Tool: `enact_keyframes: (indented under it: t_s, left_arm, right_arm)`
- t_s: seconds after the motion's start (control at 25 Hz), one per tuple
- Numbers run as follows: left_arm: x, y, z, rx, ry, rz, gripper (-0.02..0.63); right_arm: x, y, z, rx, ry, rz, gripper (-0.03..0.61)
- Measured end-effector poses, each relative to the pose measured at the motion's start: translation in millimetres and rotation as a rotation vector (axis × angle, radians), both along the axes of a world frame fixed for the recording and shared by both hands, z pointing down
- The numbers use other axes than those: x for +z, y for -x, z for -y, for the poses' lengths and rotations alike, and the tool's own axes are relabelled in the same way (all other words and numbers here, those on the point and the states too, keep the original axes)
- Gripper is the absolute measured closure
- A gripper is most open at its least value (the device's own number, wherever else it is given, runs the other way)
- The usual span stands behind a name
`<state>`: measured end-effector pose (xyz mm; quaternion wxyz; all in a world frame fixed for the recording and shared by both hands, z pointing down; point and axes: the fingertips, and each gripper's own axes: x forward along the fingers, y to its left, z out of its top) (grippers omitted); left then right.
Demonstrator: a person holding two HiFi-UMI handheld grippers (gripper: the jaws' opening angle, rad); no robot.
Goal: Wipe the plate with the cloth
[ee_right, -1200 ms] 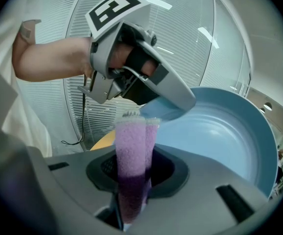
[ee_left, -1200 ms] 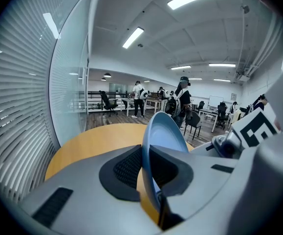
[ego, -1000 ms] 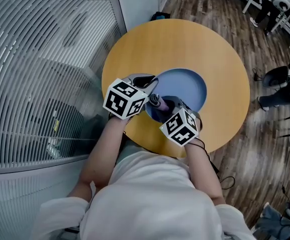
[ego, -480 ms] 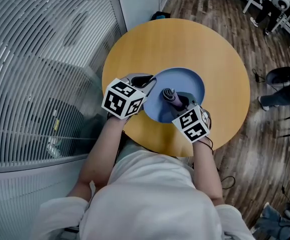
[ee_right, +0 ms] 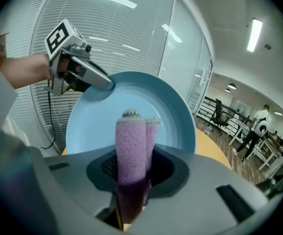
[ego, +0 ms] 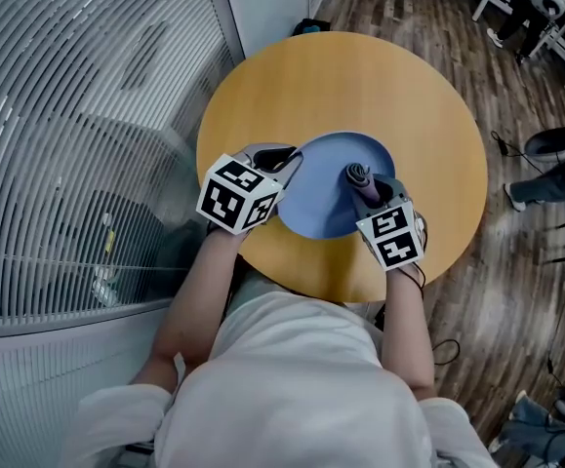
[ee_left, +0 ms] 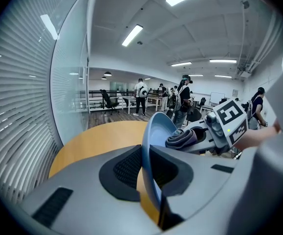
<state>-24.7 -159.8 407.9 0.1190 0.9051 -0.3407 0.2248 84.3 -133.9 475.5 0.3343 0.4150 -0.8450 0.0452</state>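
A light blue plate (ego: 333, 185) is held tilted above the round wooden table (ego: 360, 86). My left gripper (ego: 284, 161) is shut on the plate's left rim; in the left gripper view the plate (ee_left: 156, 131) stands edge-on between the jaws. My right gripper (ego: 365, 185) is shut on a folded purple cloth (ego: 359, 175), whose end rests against the plate's right part. In the right gripper view the cloth (ee_right: 133, 151) sticks up between the jaws in front of the plate (ee_right: 131, 102), and the left gripper (ee_right: 109, 85) clamps the far rim.
A wall of grey slats (ego: 77, 135) and a glass partition close off the left side. Wooden floor (ego: 516, 213) lies to the right of the table. Office chairs and several people (ee_left: 180, 94) stand far off.
My right gripper has swept the cloth across the plate from its lower left toward its right side. The left gripper and the plate have kept still.
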Motion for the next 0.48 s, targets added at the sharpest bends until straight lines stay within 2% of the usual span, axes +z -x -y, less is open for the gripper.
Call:
enact_keyframes:
  t_s: [0.48]
  left_arm:
    - [1, 0, 0, 0.007, -0.009, 0.032, 0.577]
  right_arm:
    - [1, -35, 14, 0.128, 0.007, -0.008, 0.476]
